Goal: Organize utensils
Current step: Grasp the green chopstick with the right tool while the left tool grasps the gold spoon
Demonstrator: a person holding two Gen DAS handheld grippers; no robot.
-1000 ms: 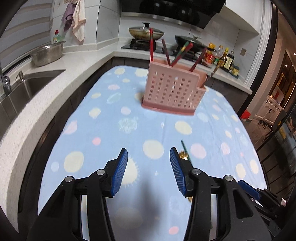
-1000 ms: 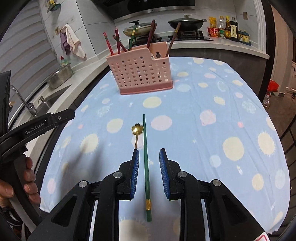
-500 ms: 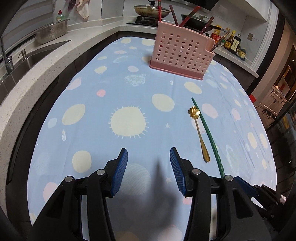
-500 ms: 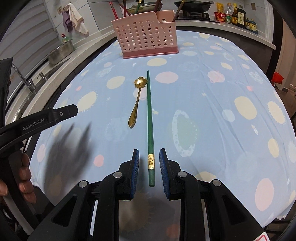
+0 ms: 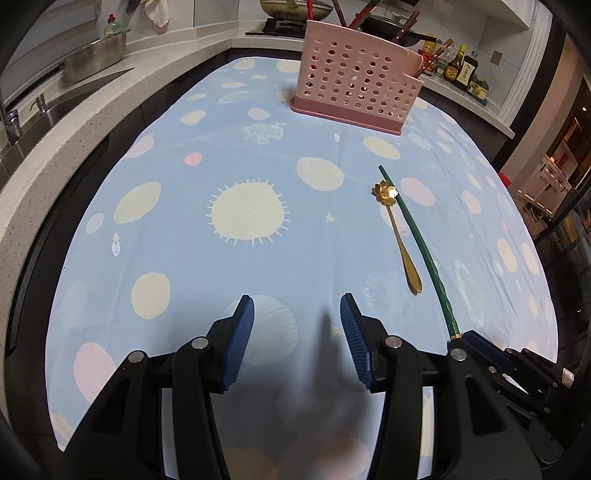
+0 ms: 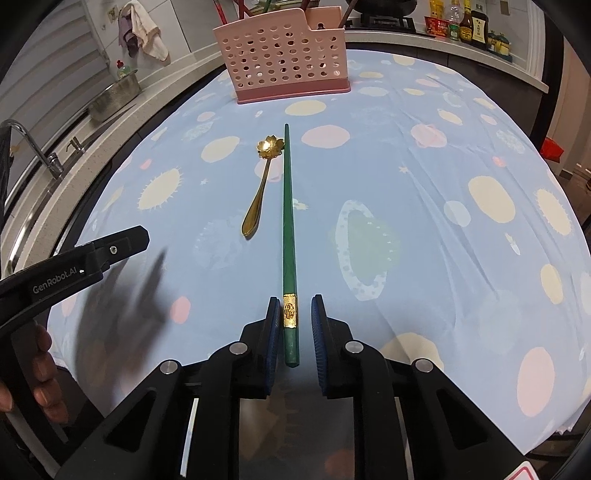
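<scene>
A desk (image 6: 461, 110) covered with a pale blue cloth (image 5: 258, 155) printed with suns, planets and pastel dots fills both views.

At the far edge of the desk stands a pink perforated caddy (image 6: 284, 62), upright, with several red and dark chopsticks (image 5: 364, 16) poking out of its top.

Nearer the middle of the desk lie two loose utensils side by side. One is a green chopstick (image 6: 288, 206) with a gold band near its thick end; it lies lengthwise, thin tip toward the caddy. The other is a small gold spoon (image 6: 260, 188) with a flower-shaped bowl. Its bowl touches or almost touches the chopstick near the tip, and its handle angles away toward the near left.

The right hand-held gripper (image 6: 293, 328) is low over the near edge of the desk. Its blue-padded jaws straddle the thick end of the chopstick by the gold band and are closing on it; a narrow gap still shows on each side, so the pads do not yet press it.

The left hand-held gripper (image 5: 297, 339) hangs over the near left part of the desk, jaws apart with nothing between them, only cloth beneath. In the right view, fingers (image 6: 46, 384) of the person's left hand wrap its handle.

Beyond the desk's left edge runs a stone counter with a sink, a faucet (image 6: 35, 147) and a metal bowl (image 5: 98, 53). Sauce bottles (image 6: 463, 20) stand on the counter past the far right corner.
</scene>
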